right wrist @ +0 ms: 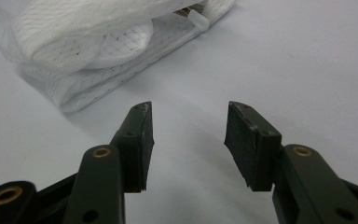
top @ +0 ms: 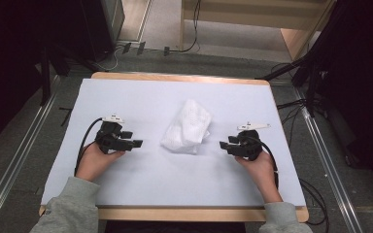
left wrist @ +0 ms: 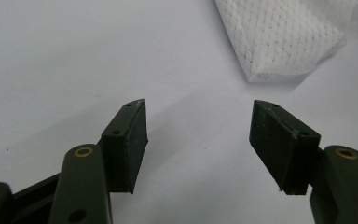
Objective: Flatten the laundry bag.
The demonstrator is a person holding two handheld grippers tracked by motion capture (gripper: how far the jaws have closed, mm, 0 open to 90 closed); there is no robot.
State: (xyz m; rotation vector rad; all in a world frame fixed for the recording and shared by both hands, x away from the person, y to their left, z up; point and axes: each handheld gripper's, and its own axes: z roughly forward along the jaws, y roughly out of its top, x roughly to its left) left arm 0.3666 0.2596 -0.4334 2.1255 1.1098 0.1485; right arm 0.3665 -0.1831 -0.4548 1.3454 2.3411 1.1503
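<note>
A white mesh bag [top: 187,127] lies crumpled near the middle of the white table cover [top: 141,184]. In the high view my left gripper [top: 135,143] rests on the cover to the bag's left, pointing toward it, jaws open and empty. My right gripper [top: 223,144] rests to the bag's right, also aimed at it. The left gripper view has the bag [left wrist: 284,39] ahead at upper right, beyond the open left gripper [left wrist: 199,122]. In the right gripper view the bag [right wrist: 98,44] sits ahead at upper left, a small white zip tab [right wrist: 198,19] on it; the right gripper [right wrist: 189,122] stands open with nothing between its pads.
The cover lies on a wooden table [top: 184,77] whose edge shows at the back and front. Cables [top: 291,104] and dark stand legs [top: 315,73] run on the floor around the table. A person's grey sleeves [top: 73,206] come in at the bottom.
</note>
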